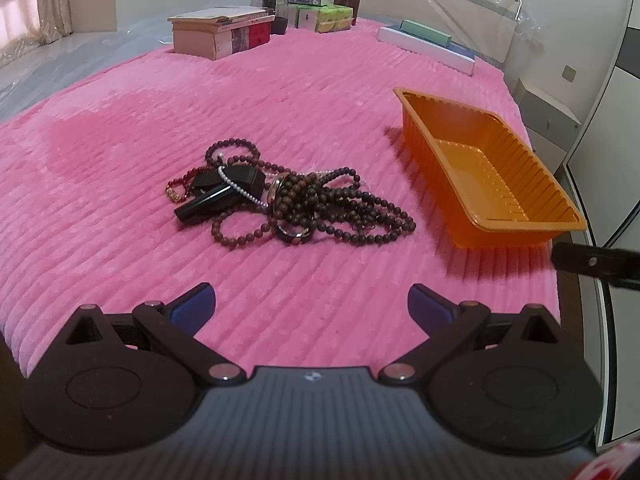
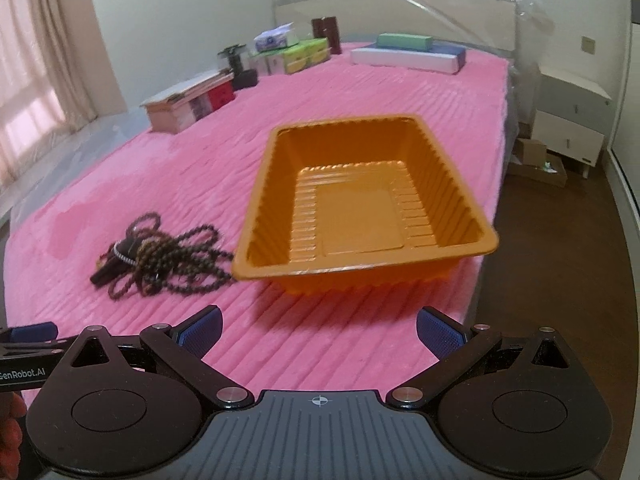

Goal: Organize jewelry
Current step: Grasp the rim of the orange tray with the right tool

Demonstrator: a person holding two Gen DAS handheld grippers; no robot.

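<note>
A big bed with a fuzzy pink ribbed blanket point(image 1: 280, 92), holding everything. Far back by the headboard, a row of cardboard boxes and books point(image 1: 224, 34), well apart from the work.

Next, a wide orange plastic tray with ridged walls point(image 2: 452, 184), empty, near the right edge of the bed. Looks thin and bendy, probably very light, so easy to bump away.

Then a tangled heap of dark brown bead strings point(image 1: 320, 208), just left of the tray but not touching it. Mixed in: a shiny black box-shaped thing point(image 1: 218, 196), a thin white pearl strand point(image 1: 240, 190), a small red bead bracelet point(image 1: 180, 186) and a dark ring point(image 1: 295, 235). Probably floppy and light, likely to drag its neighbours along when lifted. Best to pinch one loose loop at the outer edge of the heap, or the stiff black thing first. Pearl strand may be fragile, so a soft squeeze.

Left claw point(image 1: 311, 307) wide open, holding nothing, low over the blanket, aimed at the heap. Right claw point(image 2: 319, 330) wide open too, holding nothing, pointed at the tray.
</note>
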